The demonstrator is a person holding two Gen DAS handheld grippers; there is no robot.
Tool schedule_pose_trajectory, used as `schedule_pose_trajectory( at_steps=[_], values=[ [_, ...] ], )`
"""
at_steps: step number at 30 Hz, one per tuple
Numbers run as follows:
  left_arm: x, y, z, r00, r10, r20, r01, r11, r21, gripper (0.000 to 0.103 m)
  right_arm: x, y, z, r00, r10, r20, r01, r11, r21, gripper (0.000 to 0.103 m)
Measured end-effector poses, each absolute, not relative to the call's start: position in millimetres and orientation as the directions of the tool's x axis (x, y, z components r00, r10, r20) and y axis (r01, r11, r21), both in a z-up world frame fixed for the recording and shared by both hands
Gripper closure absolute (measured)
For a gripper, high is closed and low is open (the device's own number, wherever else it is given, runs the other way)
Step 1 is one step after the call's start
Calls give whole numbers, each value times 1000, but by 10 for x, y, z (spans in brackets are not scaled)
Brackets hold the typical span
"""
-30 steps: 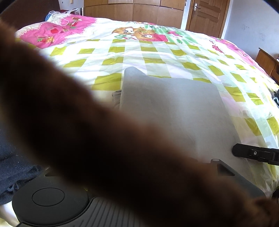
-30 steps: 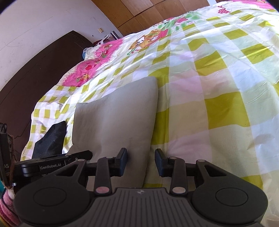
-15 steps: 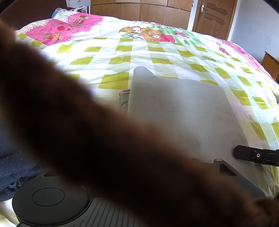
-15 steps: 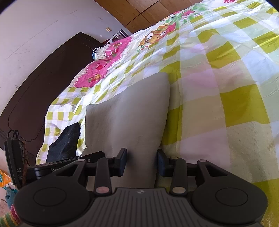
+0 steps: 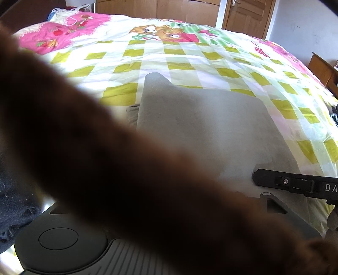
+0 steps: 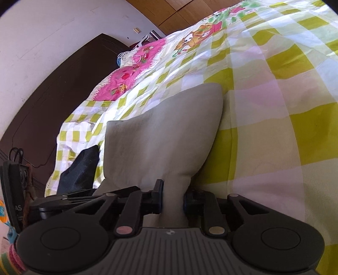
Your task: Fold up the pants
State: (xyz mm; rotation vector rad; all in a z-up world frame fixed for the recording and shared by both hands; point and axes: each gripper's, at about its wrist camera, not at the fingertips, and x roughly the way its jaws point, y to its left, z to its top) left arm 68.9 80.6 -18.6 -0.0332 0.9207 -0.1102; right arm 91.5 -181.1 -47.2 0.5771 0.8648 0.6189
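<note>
Right gripper [image 6: 172, 197] jaws pinch the near edge of the grey pants [image 6: 166, 135] on the bed [image 6: 274, 105]; left gripper [image 5: 295, 185], lettered "DA", has its jaws hidden.

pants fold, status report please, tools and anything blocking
Right tool shut on grey pants, near edge bunched between its fingers. Left tool hidden behind blurred brown object, state unknown. Pants lie flat on checked bedspread.

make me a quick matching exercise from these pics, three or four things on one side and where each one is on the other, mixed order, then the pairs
Things:
1. grey pants
2. dark cloth
3. pink patch
4. wooden door

Places:
A. behind the bed
B. left of the pants, at the bed's edge
C. clamped in the right hand-held gripper
D. far left corner of the bedspread

Pairs: 1-C, 2-B, 3-D, 4-A
</note>
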Motion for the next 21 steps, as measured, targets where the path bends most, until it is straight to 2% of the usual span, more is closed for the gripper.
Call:
schedule_pose_trajectory(
  at_steps=[5, 11, 15, 18, 21],
  values=[
    [615, 481, -52, 634, -117, -764, 105, 992, -65, 49, 849, -2094, -345, 581, 679, -448, -245, 671, 700, 73],
    [823, -84, -30, 640, -184, -746, 195, 978, -74, 50, 846, -2609, -299, 726, 554, -408, -112, 680, 725, 73],
    [936, -430, -68, 643, -214, -736, 246, 967, -66, 50, 917, -2868, -342, 767, 463, -445, 12, 682, 731, 73],
    [970, -550, -82, 641, -233, -732, 275, 959, -64, 49, 1065, -2953, -203, 781, 391, -488, 3, 778, 628, 74],
    [999, -585, -107, 641, -227, -733, 285, 957, -48, 43, 1226, -3080, -218, 734, 380, -562, 60, 788, 612, 73]
  ],
)
